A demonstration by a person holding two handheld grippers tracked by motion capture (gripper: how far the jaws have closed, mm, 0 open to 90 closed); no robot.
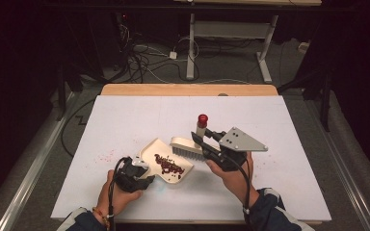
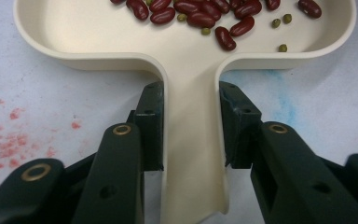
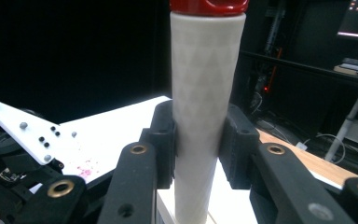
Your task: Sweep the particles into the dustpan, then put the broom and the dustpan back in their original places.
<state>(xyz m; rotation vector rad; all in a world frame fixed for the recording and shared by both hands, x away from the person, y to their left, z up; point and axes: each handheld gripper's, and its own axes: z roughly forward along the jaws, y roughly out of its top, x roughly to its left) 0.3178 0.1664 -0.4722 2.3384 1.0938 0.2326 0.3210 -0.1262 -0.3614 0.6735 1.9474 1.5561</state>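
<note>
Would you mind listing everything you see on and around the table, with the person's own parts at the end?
Dustpan: one, cream, on the table's near middle, handle between the left jaws.
Red beans: many, dark red, inside the dustpan.
Green beans: a few, small, green, among the red ones.
Brush: one, cream with a red cap on its handle, bristles at the dustpan's far edge.
Red smudges: scattered, pinkish red, on the sheet left of the dustpan.
Table: one, white sheet over a wooden top.
Cables: several, dark and white, on the floor beyond the table.
Left gripper: one, black, shut on the dustpan handle.
Right gripper: one, black, grey plate on top, shut on the brush handle.
</note>
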